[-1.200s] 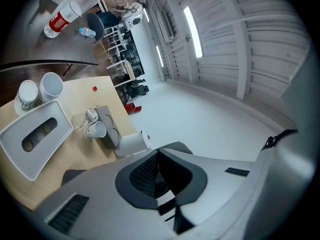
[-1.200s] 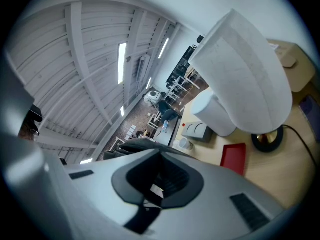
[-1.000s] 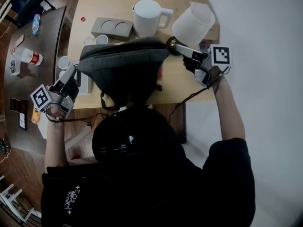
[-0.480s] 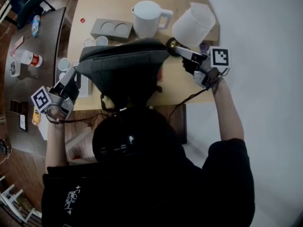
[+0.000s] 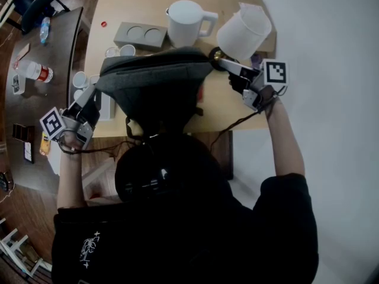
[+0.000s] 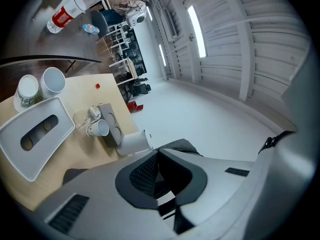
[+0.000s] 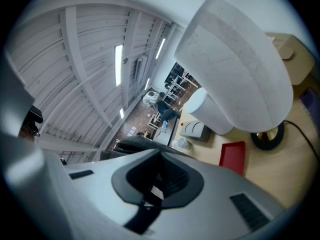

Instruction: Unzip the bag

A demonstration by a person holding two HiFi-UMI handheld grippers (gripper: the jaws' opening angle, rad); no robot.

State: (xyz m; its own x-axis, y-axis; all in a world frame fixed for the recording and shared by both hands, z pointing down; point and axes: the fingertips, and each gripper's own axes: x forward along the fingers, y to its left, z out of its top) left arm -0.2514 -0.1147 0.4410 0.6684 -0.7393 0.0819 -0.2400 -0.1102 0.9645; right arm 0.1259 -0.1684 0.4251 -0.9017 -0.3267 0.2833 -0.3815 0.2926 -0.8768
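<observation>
Change: none; both grippers unmoved.
Bag (image 5: 155, 87): soft, floppy; on tabletop (image 5: 142, 5), near edge.
Left gripper (image 5: 93, 92): pressed together at bag's end.
Right gripper (image 5: 217, 57): same, opposite end.
Hold: best at zipper pull, fabric braced.

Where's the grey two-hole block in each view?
Head view: grey two-hole block sits upper left of centre, just left of the white jug.
Left gripper view: block is left of centre, with the jug at its lower right.
Right gripper view: block is small, right of centre, below the jug.
Shared landmark: the white jug, next to the block in every view.
</observation>
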